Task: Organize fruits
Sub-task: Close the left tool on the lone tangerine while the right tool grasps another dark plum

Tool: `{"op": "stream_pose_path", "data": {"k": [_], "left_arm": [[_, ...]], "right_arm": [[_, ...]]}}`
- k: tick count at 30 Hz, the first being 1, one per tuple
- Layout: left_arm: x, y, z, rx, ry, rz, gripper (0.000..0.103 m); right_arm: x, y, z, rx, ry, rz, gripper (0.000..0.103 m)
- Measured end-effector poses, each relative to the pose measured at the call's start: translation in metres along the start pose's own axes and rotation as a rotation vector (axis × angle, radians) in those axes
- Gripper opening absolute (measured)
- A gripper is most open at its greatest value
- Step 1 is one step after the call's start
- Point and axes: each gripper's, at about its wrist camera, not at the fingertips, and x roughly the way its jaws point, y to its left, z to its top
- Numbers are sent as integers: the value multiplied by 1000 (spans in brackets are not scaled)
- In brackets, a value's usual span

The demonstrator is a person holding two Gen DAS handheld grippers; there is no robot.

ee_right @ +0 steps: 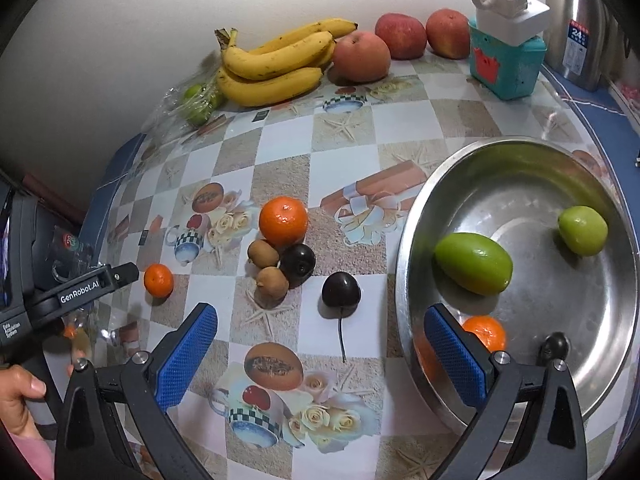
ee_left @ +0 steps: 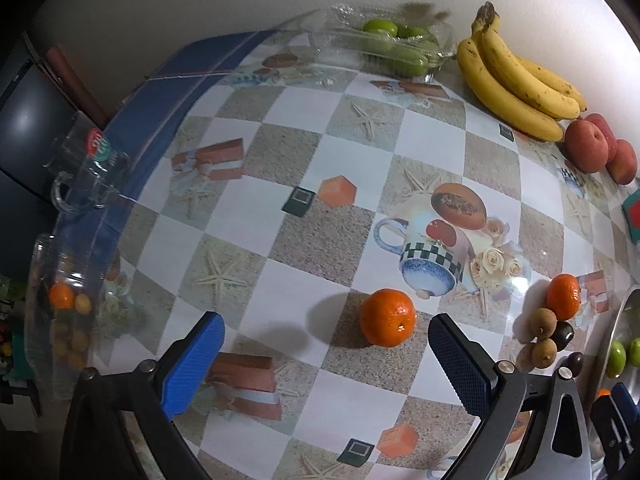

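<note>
My left gripper (ee_left: 326,340) is open and empty just above the table, with a small tangerine (ee_left: 387,323) lying between its fingers, closer to the right one; that tangerine also shows in the right wrist view (ee_right: 158,280). My right gripper (ee_right: 320,332) is open and empty, with a dark cherry (ee_right: 341,289) on the table ahead of it. A bigger tangerine (ee_right: 283,221), two brown longans (ee_right: 272,283) and a dark plum (ee_right: 297,261) form a cluster. The steel bowl (ee_right: 408,240) holds two green fruits (ee_right: 473,263) and a tangerine (ee_right: 484,332).
Bananas (ee_right: 276,64), three red apples (ee_right: 362,56) and a bag of green fruit (ee_right: 198,100) lie along the back wall. A teal box with a white device (ee_right: 506,56) and a steel kettle (ee_right: 580,20) stand at the back right. A clear tub of kumquats (ee_left: 68,308) sits at the left edge.
</note>
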Motion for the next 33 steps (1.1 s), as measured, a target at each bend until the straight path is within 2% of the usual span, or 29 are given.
{"op": "stream_pose_path", "data": {"k": [4, 6, 8, 11, 13, 14, 18, 20, 22, 26, 33], "left_arm": [[6, -4, 2, 13, 1, -12, 103], [9, -6, 3, 19, 3, -24, 103], [11, -6, 4, 22, 6, -30, 103], [15, -8, 5, 33, 9, -34, 101], [17, -10, 4, 44, 11, -38, 92], [18, -11, 5, 47, 13, -41, 91], [23, -15, 4, 61, 21, -48, 83], [25, -16, 5, 65, 22, -48, 83], [26, -16, 5, 66, 22, -47, 73], [28, -17, 5, 68, 25, -58, 71], [26, -21, 4, 81, 23, -81, 58]], "right_arm": [[3, 9, 3, -45, -7, -28, 102], [7, 13, 4, -64, -1, -41, 87], [13, 17, 5, -83, 13, -73, 77], [21, 18, 5, -96, 36, -114, 76], [26, 18, 5, -103, 46, -131, 71], [28, 18, 5, -105, 51, -134, 65], [35, 19, 6, -112, 64, -158, 58], [39, 20, 7, -118, 70, -178, 53], [43, 19, 7, -120, 83, -195, 51], [48, 18, 7, -122, 96, -218, 44], [52, 15, 8, -113, 101, -239, 35]]}}
